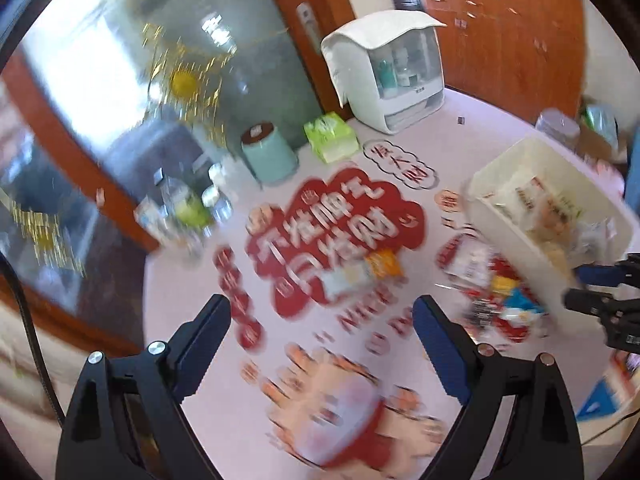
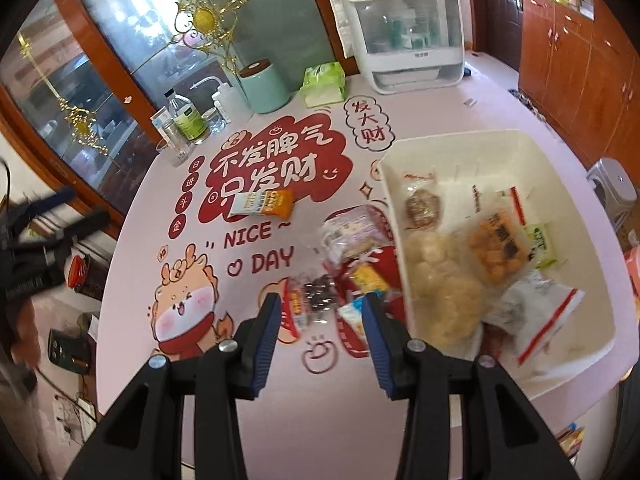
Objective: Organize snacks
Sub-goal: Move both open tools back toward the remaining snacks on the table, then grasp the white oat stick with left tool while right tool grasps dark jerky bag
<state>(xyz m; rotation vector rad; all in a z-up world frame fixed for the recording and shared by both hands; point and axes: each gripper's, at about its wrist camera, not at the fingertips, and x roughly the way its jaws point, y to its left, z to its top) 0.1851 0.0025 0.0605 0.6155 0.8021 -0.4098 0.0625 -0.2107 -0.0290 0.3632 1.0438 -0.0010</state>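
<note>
A white bin (image 2: 460, 140) on the pink table holds several wrapped snacks; it also shows in the blurred left wrist view (image 1: 516, 156). An orange and white snack bar (image 2: 264, 203) lies alone on the red print, also in the left wrist view (image 1: 360, 270). A pile of loose snack packets (image 2: 352, 256) lies left of the bin, also in the left wrist view (image 1: 492, 288). My right gripper (image 2: 320, 312) is open and empty just above the pile's near edge. My left gripper (image 1: 320, 320) is open and empty above the table, short of the snack bar.
At the table's far side stand a mint canister (image 2: 264, 88), a green tissue pack (image 2: 324, 82), a white covered rack (image 2: 404, 32) and bottles (image 2: 188, 120). A glass cabinet is behind them. Wooden cupboards (image 2: 572, 60) and a grey stool (image 2: 612, 188) are at right.
</note>
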